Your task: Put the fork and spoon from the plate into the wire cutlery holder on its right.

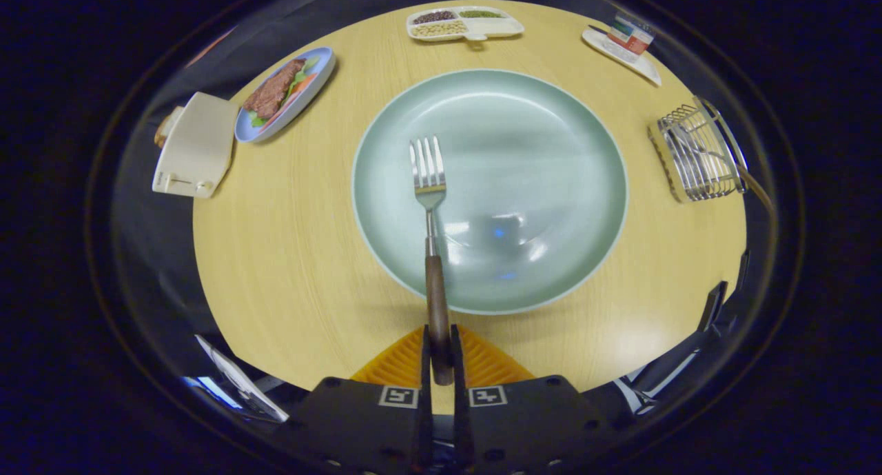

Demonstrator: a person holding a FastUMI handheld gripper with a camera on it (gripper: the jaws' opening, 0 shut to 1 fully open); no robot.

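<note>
Gripper (441, 354) clamped on the brown wooden handle of a steel fork (429, 206), both fingers pressing the handle's end from either side. Fork reaching straight ahead from the fingers, tines over the middle of a large round pale-green plate (551, 137); whether the tines touch the plate cannot be told. Plate sitting on a round light-wood table (289, 254), just beyond the fingertips. Silver wire cutlery holder (696, 154) standing near the table's edge, right of the plate and apart from it, with a slim utensil handle leaning out of its far side; spoon or not, cannot be told. Square black-and-white marker tags on top of each finger base, no readable words. Beyond the plate, a white divided tray (465, 23) with beans and grains. Left of it, a blue plate (284, 92) with brown meat and greens, then a cream toaster (195, 144) with bread at its far end. Far right, a white dish (620, 51) carrying a small red, white and green packet, printing too small to read.
</note>
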